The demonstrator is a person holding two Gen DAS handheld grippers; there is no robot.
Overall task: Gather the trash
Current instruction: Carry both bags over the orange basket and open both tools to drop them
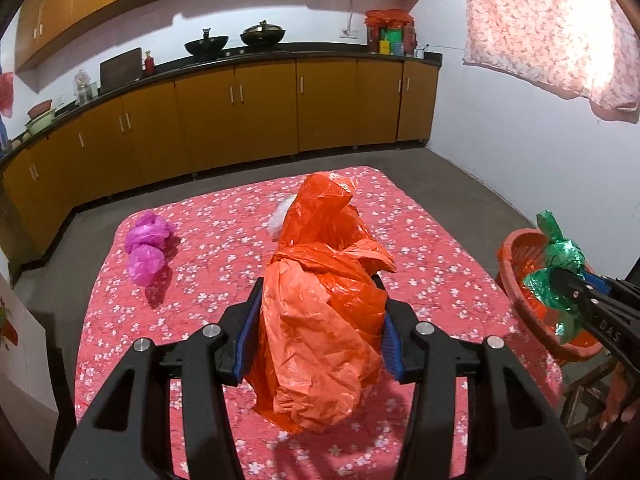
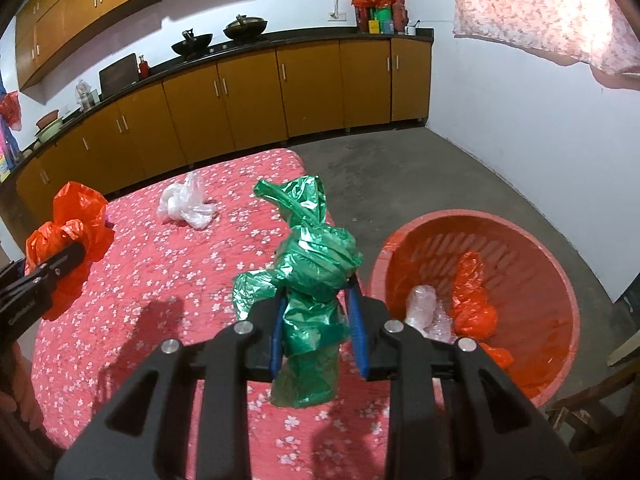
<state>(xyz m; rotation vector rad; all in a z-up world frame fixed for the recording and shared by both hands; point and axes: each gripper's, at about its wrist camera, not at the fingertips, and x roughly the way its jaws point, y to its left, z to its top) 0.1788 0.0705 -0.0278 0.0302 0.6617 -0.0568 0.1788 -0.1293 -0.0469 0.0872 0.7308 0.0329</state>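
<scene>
**Both grippers carry bags above the table**

Closest to you, your left gripper (image 1: pixel 320 320) pinches a crumpled orange bag (image 1: pixel 324 304) between its blue pads, the bag bulging out above and below the fingers. Your right gripper (image 2: pixel 316 320) is clamped on a knotted green bag (image 2: pixel 316 264), which hangs beside the table edge, just left of the red basket (image 2: pixel 560 280). The basket sits off the table's right side and already holds another orange bag (image 2: pixel 472 304) and a clear plastic wad (image 2: pixel 420 304).

Two pieces are left on the table: a pink bag (image 1: pixel 148 248) well to the left, and a clear bag (image 2: pixel 186 202) near the far edge, partly hidden behind the orange bag in the left view. Nothing lies between the green bag and the basket's mouth.

The table wears a red cloth with white blossoms (image 1: pixel 208 320). Around it you have a grey concrete floor (image 1: pixel 460 176), a run of yellow-brown cabinets (image 1: pixel 264 112) under a dark counter with two woks (image 1: pixel 236 40), white walls, and a pink floral curtain (image 1: pixel 548 28) at upper right.
</scene>
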